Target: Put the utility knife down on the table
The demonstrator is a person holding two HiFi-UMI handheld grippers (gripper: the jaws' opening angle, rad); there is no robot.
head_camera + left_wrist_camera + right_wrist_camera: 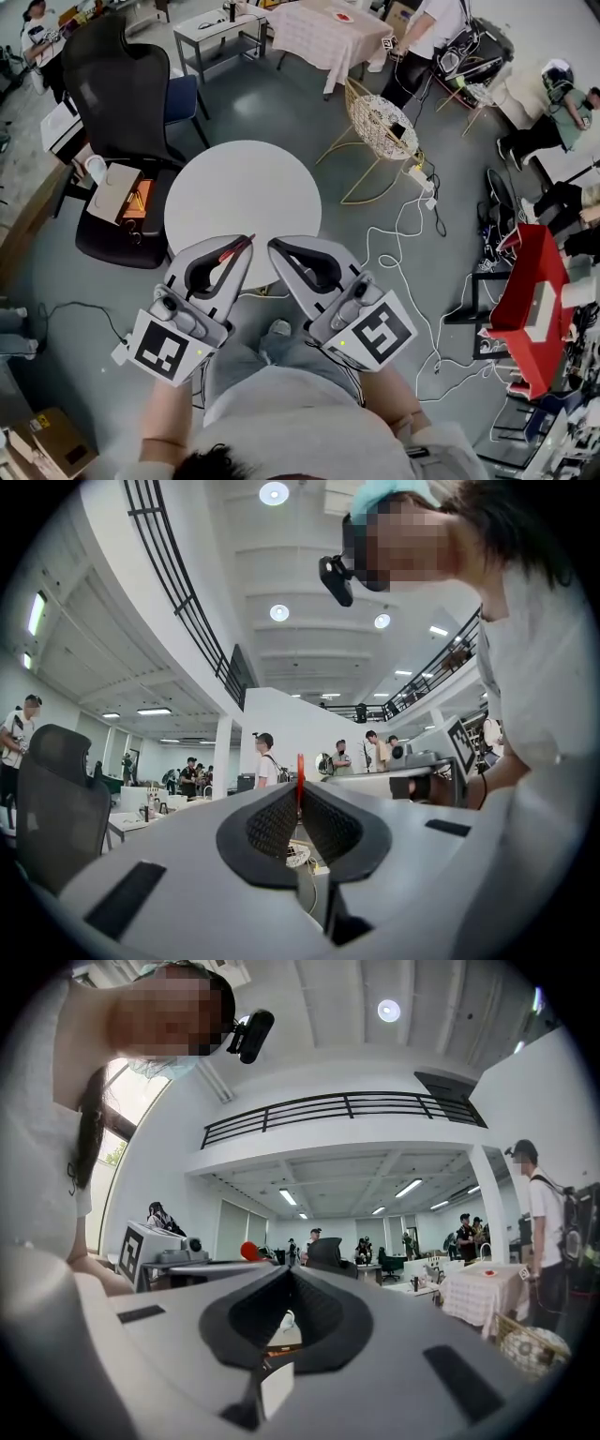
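Round white table (244, 192): stands on the grey floor directly ahead of the person. Black mesh-backed office chair (117, 89): just beside the table's left edge. Left gripper (246, 246): held in the air over the table's near rim, jaws clamped onto a thin red utility knife (234, 251), which sits edge-on between the dark pads and pokes past the tips, clear of the tabletop. Right gripper (277, 247): alongside, tips near the left gripper's, jaws pressed together with nothing gripped.
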